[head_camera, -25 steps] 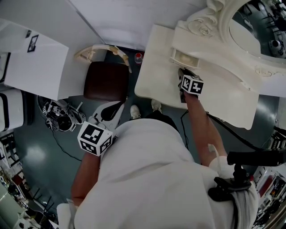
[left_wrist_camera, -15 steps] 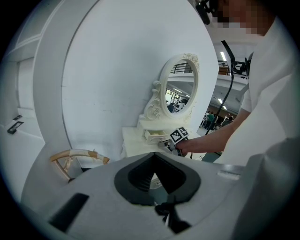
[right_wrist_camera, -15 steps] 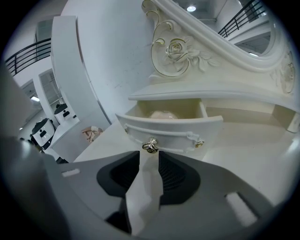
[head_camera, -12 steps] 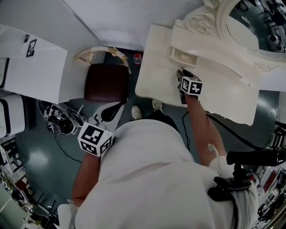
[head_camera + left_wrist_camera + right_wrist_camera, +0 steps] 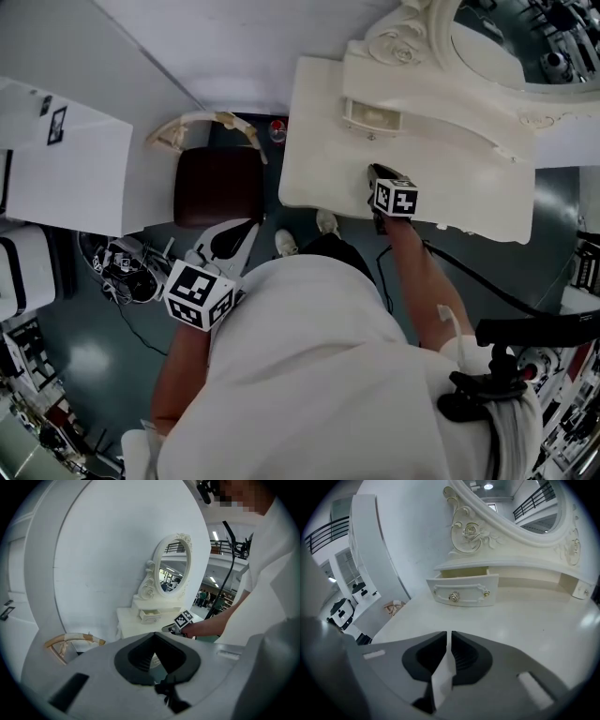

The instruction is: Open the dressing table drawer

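So, head view: drawer [image 5: 372, 114] sits ajar at the bench [image 5: 314, 150] back, straight ahead of the right hand-held gripper [image 5: 374, 171]; left hand-held gripper [image 5: 234, 234] is much farther off. Left gripper view: jaws together, empty. Right gripper view: jaws have just been closing, all but together, nothing between; drawer front broadside, knob [image 5: 453, 596] dead ahead, apart.

You stood in a big indoor hall staged as a room, not a home. A dressing table [image 5: 319, 141] backed onto a curved white partition panel [image 5: 108, 550], with balcony railings [image 5: 326, 530] upper left and cables and gear [image 5: 122, 262] on the grey floor [image 5: 66, 337].
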A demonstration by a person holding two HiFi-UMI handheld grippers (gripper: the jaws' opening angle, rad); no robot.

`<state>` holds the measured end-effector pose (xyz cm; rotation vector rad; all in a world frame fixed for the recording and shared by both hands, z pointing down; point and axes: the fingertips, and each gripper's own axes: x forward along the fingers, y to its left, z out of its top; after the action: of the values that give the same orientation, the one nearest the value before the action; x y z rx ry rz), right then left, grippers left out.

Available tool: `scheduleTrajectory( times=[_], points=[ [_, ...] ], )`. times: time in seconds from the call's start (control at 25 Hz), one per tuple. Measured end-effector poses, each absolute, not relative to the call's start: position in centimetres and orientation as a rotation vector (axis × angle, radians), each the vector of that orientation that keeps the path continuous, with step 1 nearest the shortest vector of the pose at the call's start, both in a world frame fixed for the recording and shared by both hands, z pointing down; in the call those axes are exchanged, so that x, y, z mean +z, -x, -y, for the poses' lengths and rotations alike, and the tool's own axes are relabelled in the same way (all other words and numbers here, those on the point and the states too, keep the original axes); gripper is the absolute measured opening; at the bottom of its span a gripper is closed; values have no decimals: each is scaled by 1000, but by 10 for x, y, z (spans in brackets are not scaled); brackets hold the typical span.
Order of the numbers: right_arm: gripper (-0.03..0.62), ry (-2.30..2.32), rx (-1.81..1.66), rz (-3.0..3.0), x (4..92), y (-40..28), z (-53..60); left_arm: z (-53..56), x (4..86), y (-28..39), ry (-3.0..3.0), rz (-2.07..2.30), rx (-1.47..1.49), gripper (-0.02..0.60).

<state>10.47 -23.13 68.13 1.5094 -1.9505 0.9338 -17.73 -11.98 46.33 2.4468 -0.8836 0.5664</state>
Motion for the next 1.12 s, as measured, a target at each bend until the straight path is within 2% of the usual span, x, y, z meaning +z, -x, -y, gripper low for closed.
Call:
scheduleTrajectory(
  times=[0.2,1.12],
  points=[
    [0,-1515,929,1937,672,-101,202,113,464,177,-2486,824,570,2],
    [0,-1358,781,2122,582,-31,118,95,464,170,-2552,720,508,2]
  ],
)
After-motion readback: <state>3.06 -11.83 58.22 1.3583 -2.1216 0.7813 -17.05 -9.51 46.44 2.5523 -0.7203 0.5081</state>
